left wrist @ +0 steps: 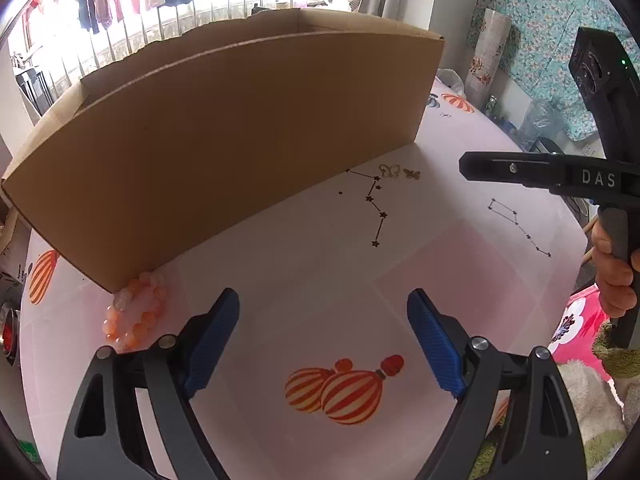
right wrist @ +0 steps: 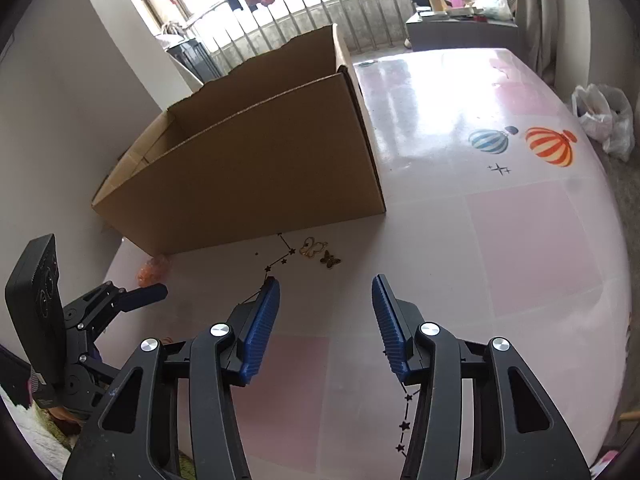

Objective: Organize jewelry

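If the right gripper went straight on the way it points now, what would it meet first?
Probably the two butterfly pieces lying on the table just ahead of the right gripper, whose jaws stand open with nothing between them. The cardboard box comes behind those. Depth is hard to judge; it might touch bare tabletop first.

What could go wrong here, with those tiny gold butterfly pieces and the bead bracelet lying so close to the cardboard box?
The butterfly charms lie flat and thin on the glossy table; the open right gripper may slide them rather than lift them. The orange bead bracelet touches the corner of the cardboard box, so the open left gripper may bump the box or roll the beads away.
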Motion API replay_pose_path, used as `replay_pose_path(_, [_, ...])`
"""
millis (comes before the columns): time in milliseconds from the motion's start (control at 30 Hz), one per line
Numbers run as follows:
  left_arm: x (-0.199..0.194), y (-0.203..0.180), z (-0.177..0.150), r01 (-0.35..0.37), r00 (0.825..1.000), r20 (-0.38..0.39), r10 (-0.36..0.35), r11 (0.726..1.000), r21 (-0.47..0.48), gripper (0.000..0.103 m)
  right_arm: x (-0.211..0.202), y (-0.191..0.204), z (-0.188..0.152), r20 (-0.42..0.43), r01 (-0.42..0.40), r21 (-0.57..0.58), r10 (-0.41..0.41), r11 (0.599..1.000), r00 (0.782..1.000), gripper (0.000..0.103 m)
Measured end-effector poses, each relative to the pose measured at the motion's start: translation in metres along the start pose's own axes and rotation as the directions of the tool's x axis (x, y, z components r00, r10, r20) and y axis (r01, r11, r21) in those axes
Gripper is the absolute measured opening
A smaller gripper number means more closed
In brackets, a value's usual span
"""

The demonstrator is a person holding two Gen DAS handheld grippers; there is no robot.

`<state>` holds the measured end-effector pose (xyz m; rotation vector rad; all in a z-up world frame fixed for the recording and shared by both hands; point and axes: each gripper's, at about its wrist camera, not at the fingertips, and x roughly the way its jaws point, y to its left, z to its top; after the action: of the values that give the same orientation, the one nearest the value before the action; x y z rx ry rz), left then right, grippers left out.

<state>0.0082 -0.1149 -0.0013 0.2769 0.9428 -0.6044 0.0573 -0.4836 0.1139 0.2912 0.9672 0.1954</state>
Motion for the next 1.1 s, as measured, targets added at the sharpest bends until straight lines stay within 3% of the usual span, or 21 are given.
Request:
replay_pose_path(167, [0.013, 0.001, 0.001, -0.024, 1.000, 0.003, 0.024, 0.999, 0.020, 0.087, 0.017, 0.011, 0.002, -0.015, 0.052, -0.079, -0.053, 0.996, 0.998, 0.034])
replay_pose_path(300, [0.017, 0.002, -0.002, -0.041, 0.999, 0.022, 0.040, 0.999, 0.011, 0.098, 0.025, 0.016, 0.004, -0.014, 0.084, -0.130, -0.086, 0.988, 0.996, 0.031])
replay_pose_path(500, [0.017, 0.003, -0.008, -0.059, 0.997, 0.042, 0.060, 0.998, -0.012, 0.098, 0.037, 0.017, 0.011, -0.004, 0.077, -0.156, -0.079, 0.985, 0.997, 0.030])
replay_pose_path(867, [0.007, -0.001, -0.020, -0.079, 0.995, 0.056, 0.082, 0.996, -0.042, 0.098, 0.052, 0.030, 0.009, -0.001, 0.088, -0.231, -0.090, 0.969, 0.996, 0.012])
replay_pose_path(1100, [0.006, 0.000, -0.023, -0.073, 0.995, 0.063, 0.075, 0.997, -0.040, 0.098, 0.047, 0.042, -0.003, -0.037, 0.059, -0.286, -0.072, 0.956, 0.997, 0.012])
